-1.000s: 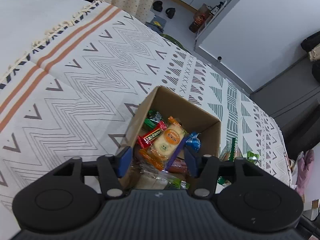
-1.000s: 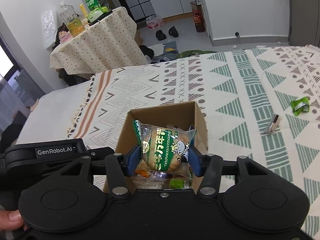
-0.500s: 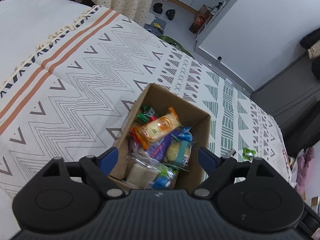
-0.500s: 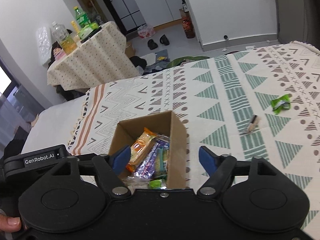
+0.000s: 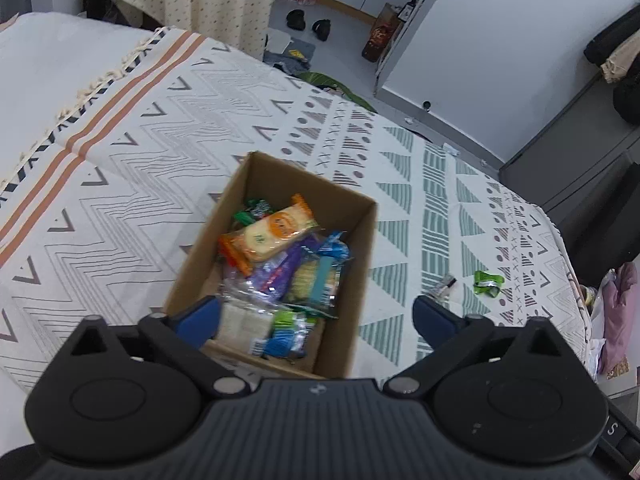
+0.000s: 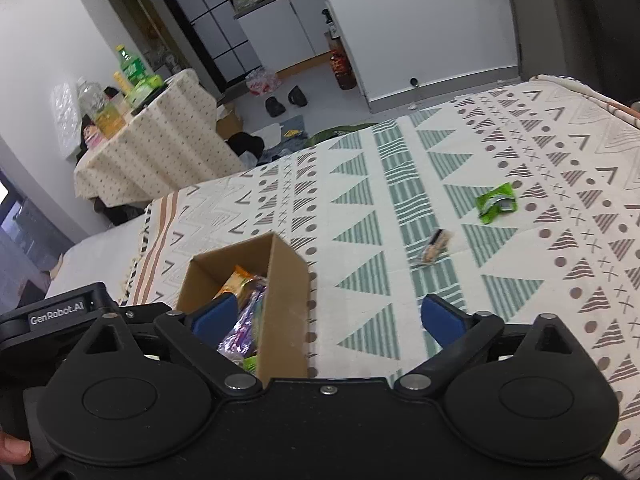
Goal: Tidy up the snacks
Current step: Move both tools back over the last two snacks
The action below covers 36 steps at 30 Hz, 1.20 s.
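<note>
Patterned cloth (image 6: 360, 208) covers the wide surface that carries everything, its green triangles and grey zigzags running out to a fringed edge. On it stands the cardboard box (image 5: 352, 280), the landmark for all else: open at the top and nearly heaped with wrapped snacks, an orange-ended biscuit pack (image 5: 272, 234) lying across the pile toward the box's far end, a blue-trimmed cracker pack (image 5: 320, 276) nearer.

Over the box's near end hangs the left gripper (image 5: 316, 320), jaws spread wide and empty. To the box's right the right gripper (image 6: 326, 316) hovers above bare cloth, also spread wide with nothing between its fingers; its left finger overlaps the box's near corner in view.

Two pieces lie outside, well to the right of the box: a crumpled green packet (image 6: 496, 202) farther off, and closer in a small clear-wrapped snack (image 6: 434, 246).

Those two look like the remaining work. Both are flat and small on soft cloth, so closing jaws may pinch fabric with the wrapper, or the crinkly film may slide out. The box is already brimming; another pack dropped on top could roll over the low wall.
</note>
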Tool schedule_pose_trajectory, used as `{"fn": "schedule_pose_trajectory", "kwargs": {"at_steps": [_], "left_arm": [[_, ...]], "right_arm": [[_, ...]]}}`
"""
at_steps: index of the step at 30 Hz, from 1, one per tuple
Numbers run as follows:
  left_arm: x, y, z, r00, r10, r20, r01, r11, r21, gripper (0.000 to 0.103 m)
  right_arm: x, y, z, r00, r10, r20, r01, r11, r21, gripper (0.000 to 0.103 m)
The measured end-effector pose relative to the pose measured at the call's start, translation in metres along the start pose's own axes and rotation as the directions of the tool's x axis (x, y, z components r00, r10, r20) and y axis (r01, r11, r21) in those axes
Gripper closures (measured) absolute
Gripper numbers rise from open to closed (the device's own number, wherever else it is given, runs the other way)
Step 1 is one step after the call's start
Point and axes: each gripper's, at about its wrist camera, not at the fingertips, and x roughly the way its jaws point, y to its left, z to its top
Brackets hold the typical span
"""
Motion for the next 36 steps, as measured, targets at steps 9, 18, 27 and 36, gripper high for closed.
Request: {"fn": "schedule_pose_trajectory", "kwargs": {"at_steps": [9, 18, 27, 36], "left_arm": [[0.003, -0.041, -0.014, 1.000, -0.007, 0.006, 0.006, 0.999, 0.051, 0.000], [0.017, -0.076, -0.026, 0.999, -0.019, -0.031, 0.022, 0.995, 0.095, 0.000], [0.035, -0.106, -0.034, 0.999, 0.001, -0.050, 0.005, 0.992, 0.126, 0.000], [0.060, -0.126, -0.036, 0.997, 0.016, -0.069, -0.007, 0.990, 0.140, 0.000]], "right_arm": [[-0.011, -0.031, 0.005, 1.000, -0.017, 0.019, 0.017, 1.000, 0.006, 0.000], [-0.016, -0.065, 0.009, 0.998, -0.065, 0.012, 0.064, 0.998, 0.007, 0.000], [-0.013, -0.095, 0.014, 0.996, -0.093, 0.005, 0.093, 0.996, 0.010, 0.000], [0.005, -0.123, 0.019, 0.996, -0.085, -0.031, 0.086, 0.996, 0.032, 0.000]]}}
